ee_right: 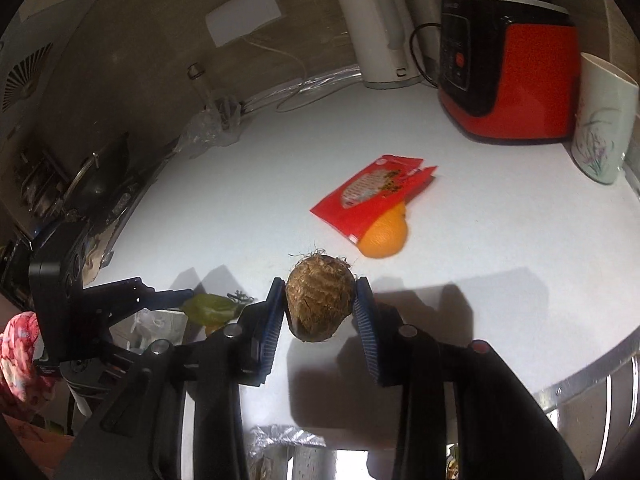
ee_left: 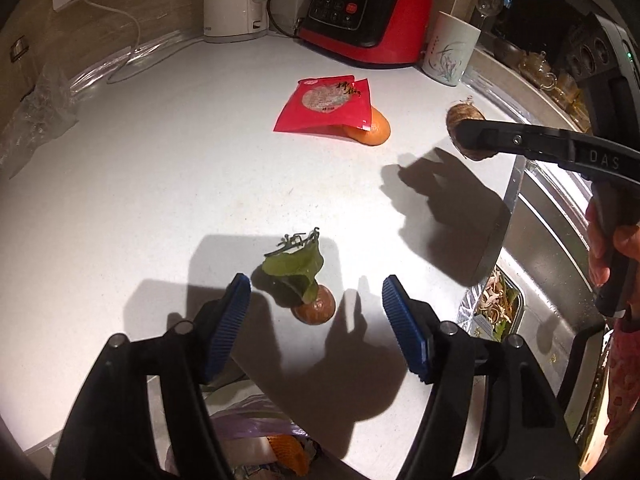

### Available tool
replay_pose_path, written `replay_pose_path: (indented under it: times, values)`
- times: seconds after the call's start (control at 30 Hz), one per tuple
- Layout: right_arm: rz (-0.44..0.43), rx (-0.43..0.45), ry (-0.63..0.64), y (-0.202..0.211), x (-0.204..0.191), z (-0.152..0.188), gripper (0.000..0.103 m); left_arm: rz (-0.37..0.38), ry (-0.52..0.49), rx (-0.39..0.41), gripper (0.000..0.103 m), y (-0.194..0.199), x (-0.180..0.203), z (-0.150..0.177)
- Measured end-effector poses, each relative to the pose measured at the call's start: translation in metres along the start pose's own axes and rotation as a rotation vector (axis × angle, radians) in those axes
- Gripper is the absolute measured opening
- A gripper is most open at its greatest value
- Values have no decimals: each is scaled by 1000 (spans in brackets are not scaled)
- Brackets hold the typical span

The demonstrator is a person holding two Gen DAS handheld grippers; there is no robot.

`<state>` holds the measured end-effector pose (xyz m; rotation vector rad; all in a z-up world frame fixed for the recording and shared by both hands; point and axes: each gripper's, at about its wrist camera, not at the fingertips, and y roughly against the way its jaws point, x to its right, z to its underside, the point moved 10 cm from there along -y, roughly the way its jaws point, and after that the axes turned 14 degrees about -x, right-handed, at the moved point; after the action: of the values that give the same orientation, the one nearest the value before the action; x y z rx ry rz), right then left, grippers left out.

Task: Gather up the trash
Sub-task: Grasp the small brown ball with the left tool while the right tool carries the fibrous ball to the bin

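Observation:
My right gripper (ee_right: 320, 308) is shut on a brown hairy taro root (ee_right: 319, 303) and holds it above the white counter; the root also shows in the left wrist view (ee_left: 464, 120). My left gripper (ee_left: 316, 312) is open, just above a brown round fruit with green leaves (ee_left: 310, 280), which lies between its blue pads (ee_left: 228, 320). A red snack wrapper (ee_left: 326, 104) lies mid-counter, partly over an orange peel (ee_left: 370, 128). A trash bag with scraps (ee_left: 260, 440) sits below the counter's front edge.
A white kettle (ee_left: 234, 0), a red and black appliance (ee_left: 364, 12) and a painted white cup (ee_left: 450, 48) stand at the back. A steel sink (ee_left: 560, 220) with a foil tray of food scraps (ee_left: 496, 300) is to the right. Crumpled clear plastic (ee_left: 36, 120) lies far left.

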<state>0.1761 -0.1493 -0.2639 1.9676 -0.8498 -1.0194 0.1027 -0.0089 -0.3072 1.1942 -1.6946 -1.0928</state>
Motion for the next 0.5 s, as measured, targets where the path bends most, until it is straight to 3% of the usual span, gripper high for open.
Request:
replay_pose_path:
  times: [0.13, 0.23, 0.3, 0.5]
  values:
    - [-18, -3, -31, 1, 6, 17, 36, -13, -10, 9, 61, -7, 6, 3]
    - [-28, -3, -42, 0, 4, 22, 36, -30, -17, -1, 43, -17, 8, 2]
    - [-33, 0, -49, 1, 5, 25, 36, -56, -30, 23, 24, -16, 8, 0]
    - [-49, 15, -54, 7, 1, 24, 36, -40, -6, 16, 24, -14, 7, 0]
